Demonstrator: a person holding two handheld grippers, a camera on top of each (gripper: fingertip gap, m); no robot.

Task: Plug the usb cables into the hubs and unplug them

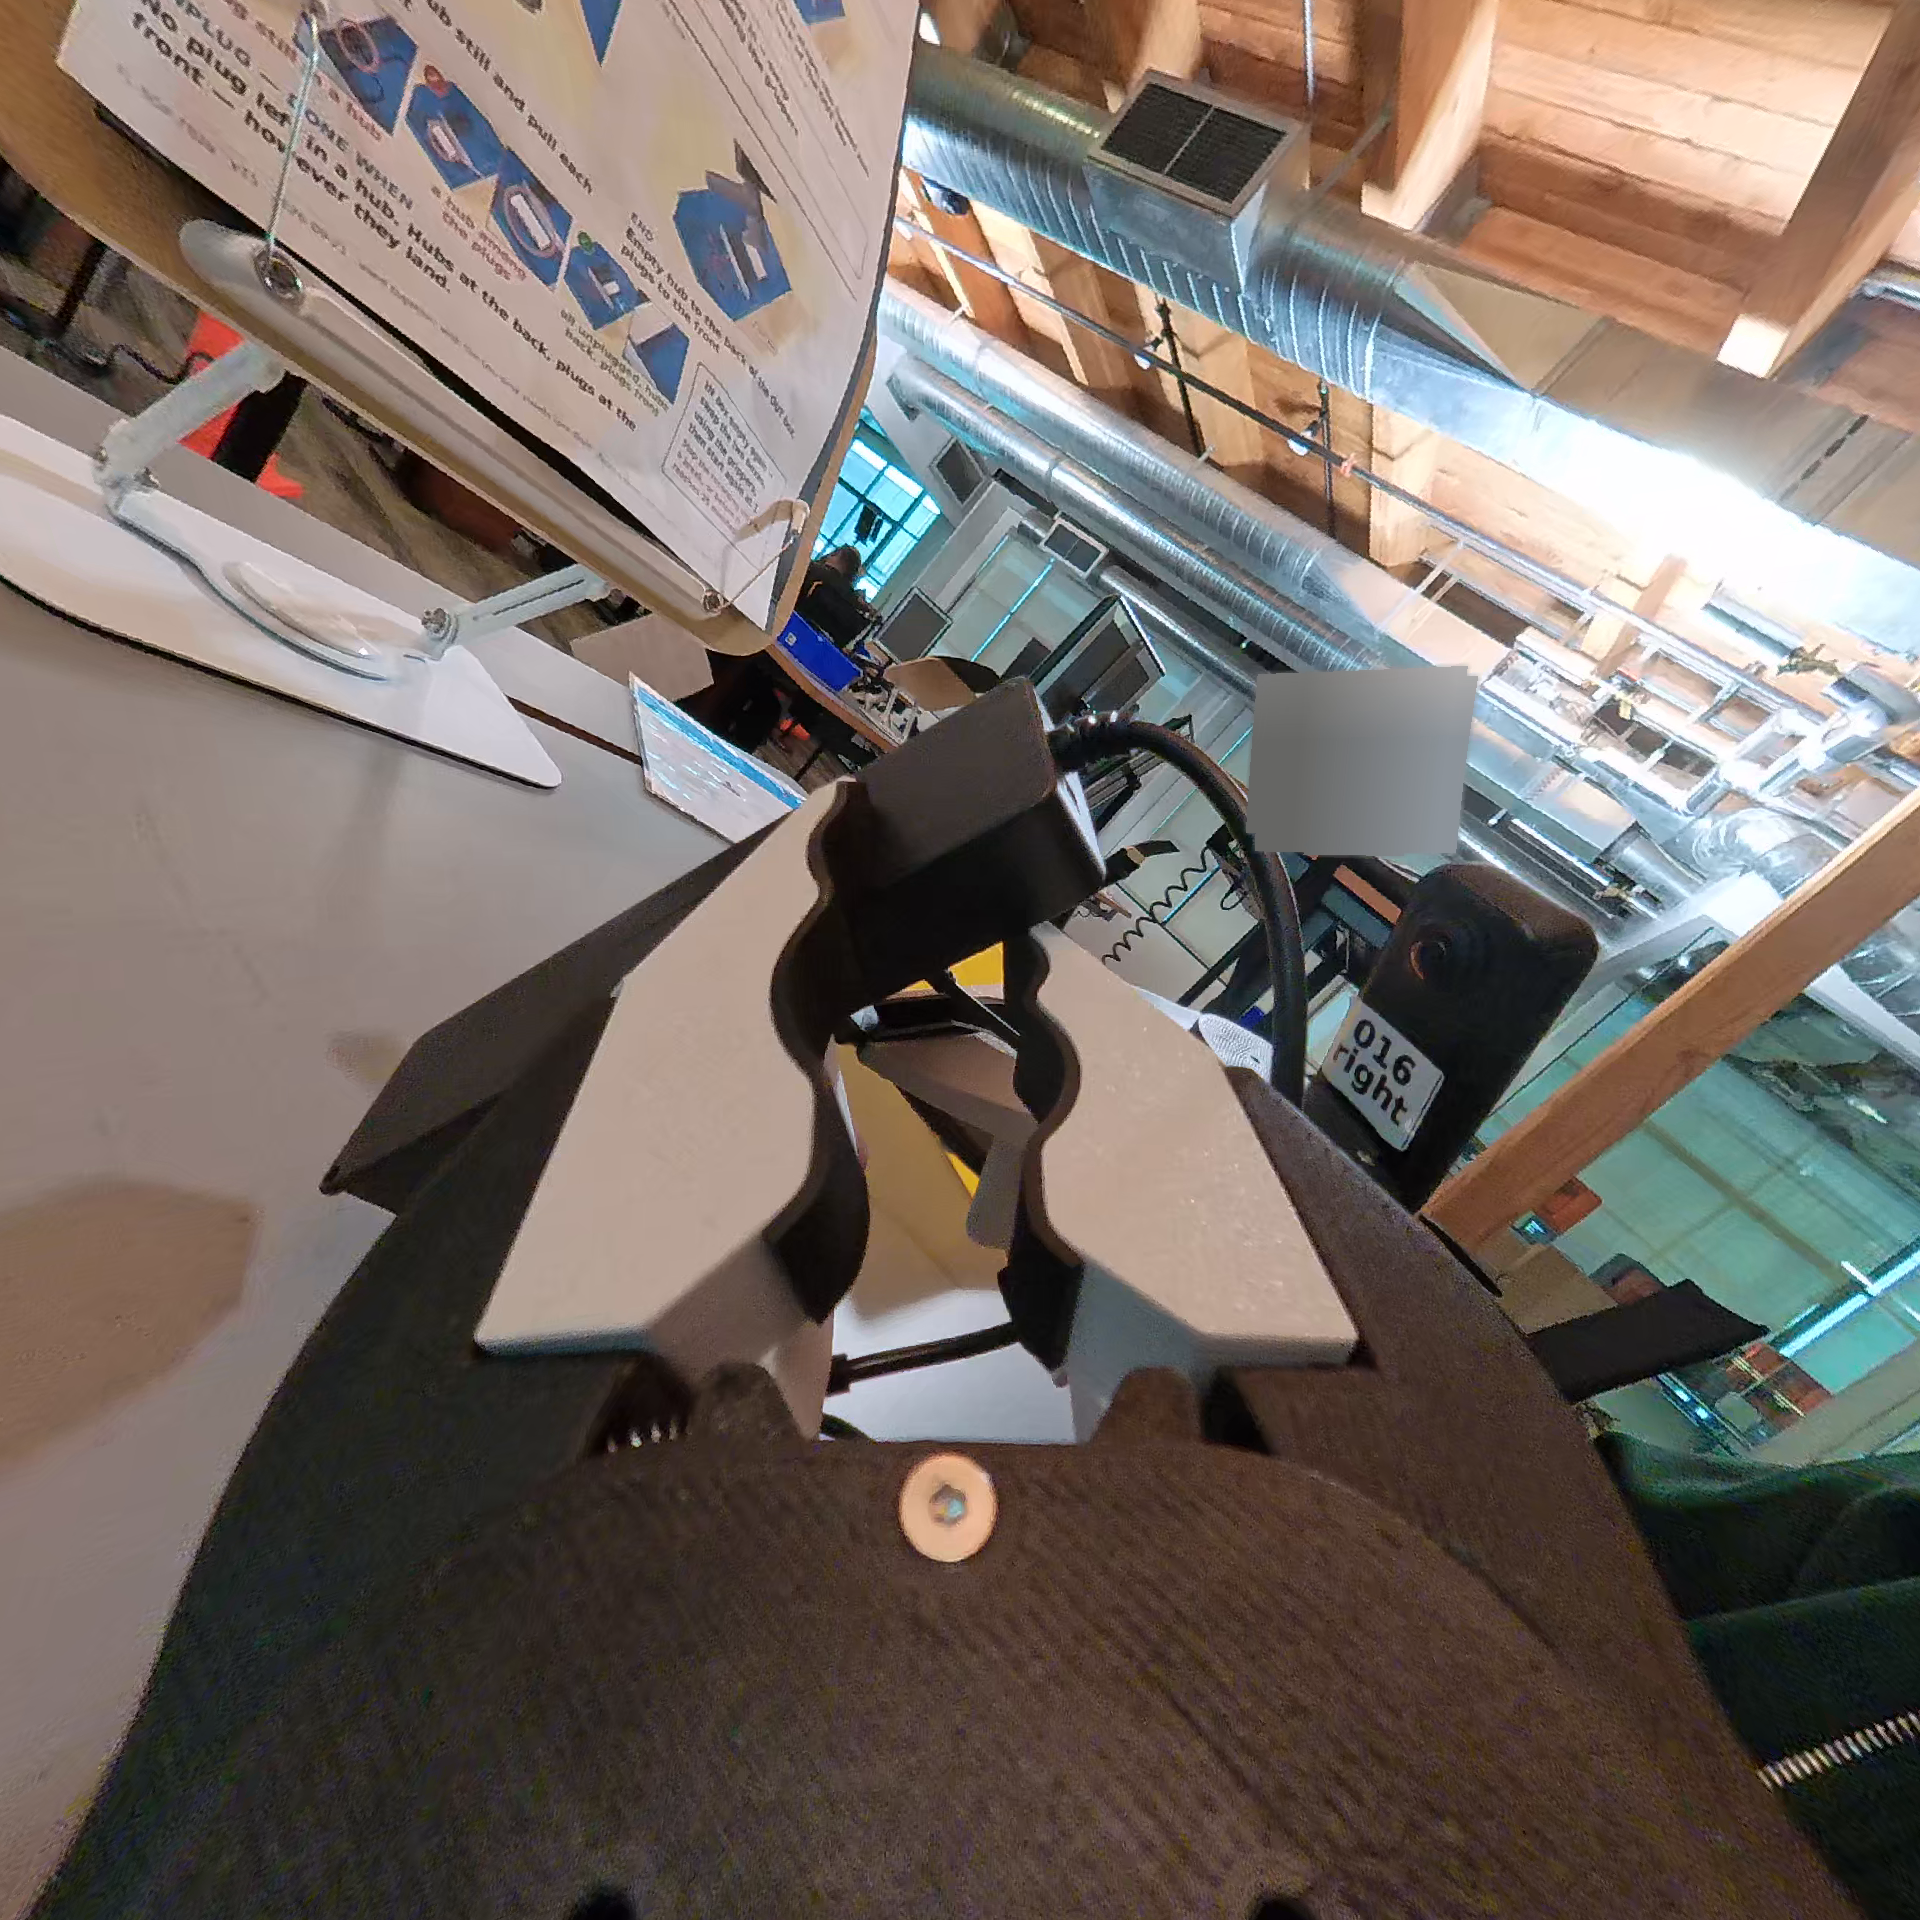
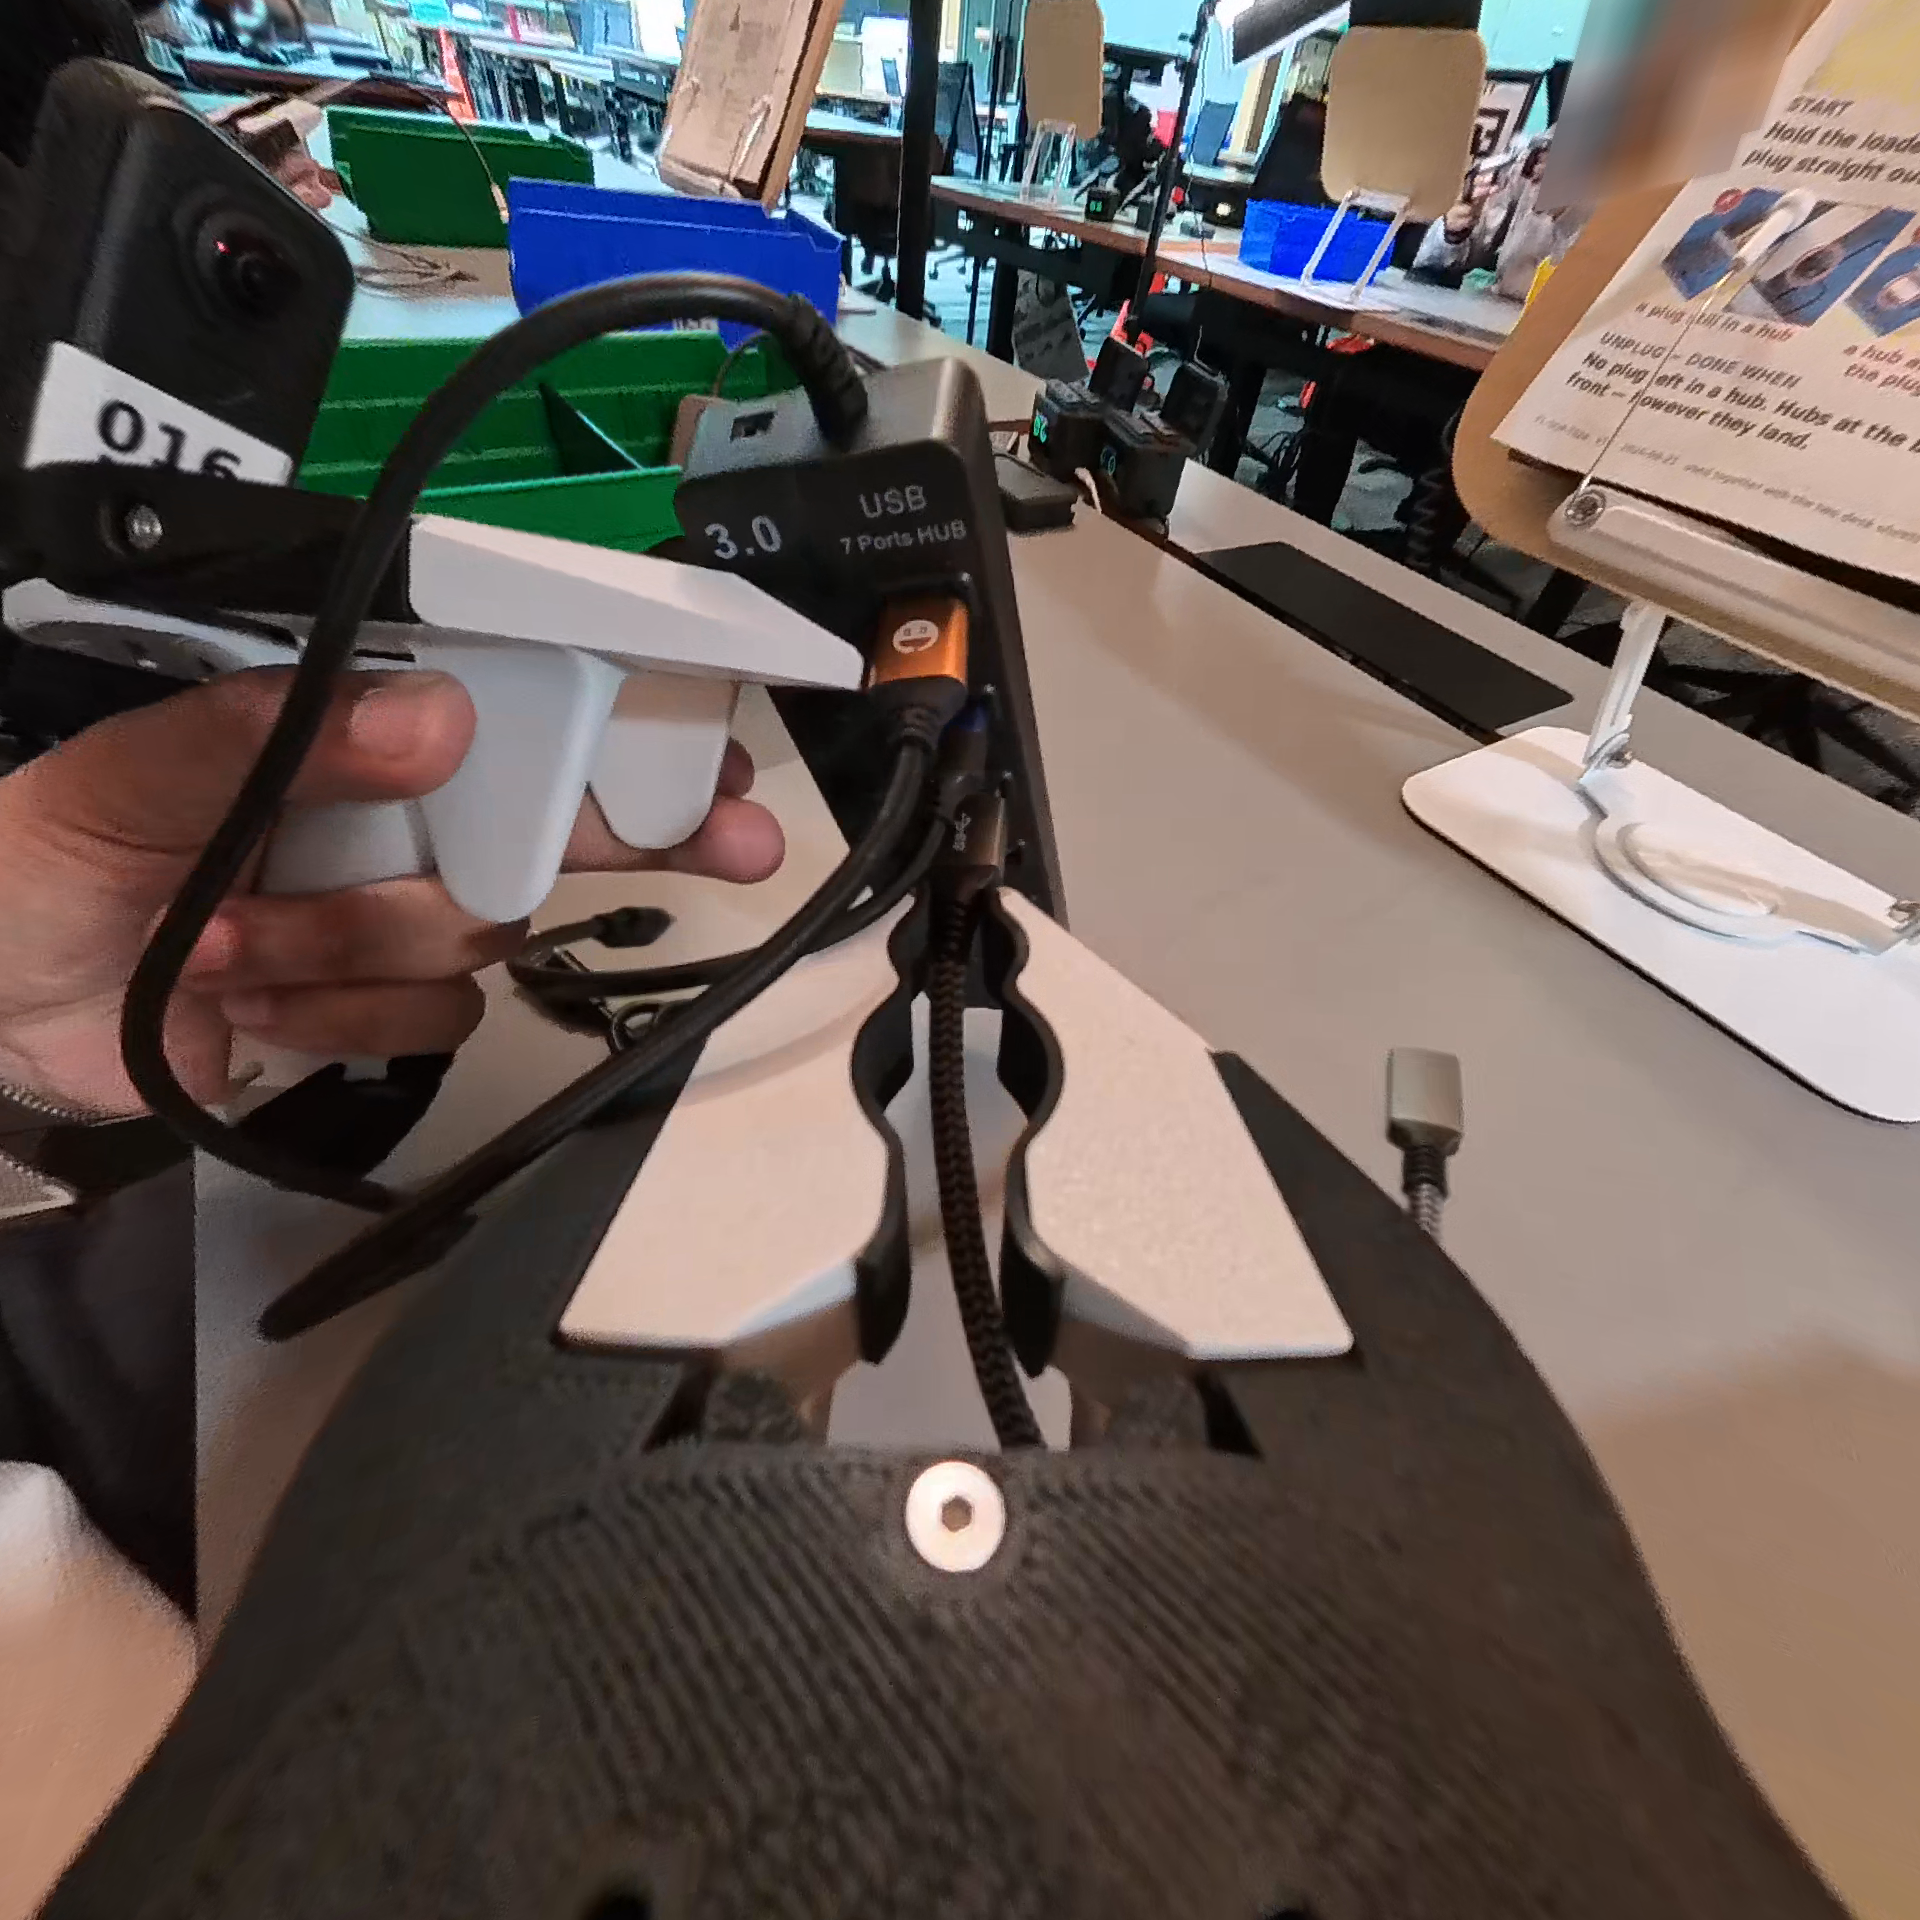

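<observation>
In the left wrist view my left gripper (image 1: 925,904) is shut on the black USB hub (image 1: 966,800), holding it up off the table. The hub's own black cable (image 1: 1247,831) curves off to the right. In the right wrist view the hub (image 2: 904,499) stands tilted, with an orange plug (image 2: 920,644) and two darker plugs (image 2: 977,821) in its ports. My right gripper (image 2: 961,935) is shut on the braided cable (image 2: 956,1091) just behind the lowest plug. A hand holds the left gripper's white finger (image 2: 623,623) against the hub.
A loose grey plug (image 2: 1423,1091) lies on the grey table (image 2: 1299,810) to the right. A white document stand (image 2: 1662,883) with a sheet stands at the far right. Green (image 2: 499,436) and blue (image 2: 675,239) bins sit behind. Loose black cables (image 2: 623,977) lie under the hub.
</observation>
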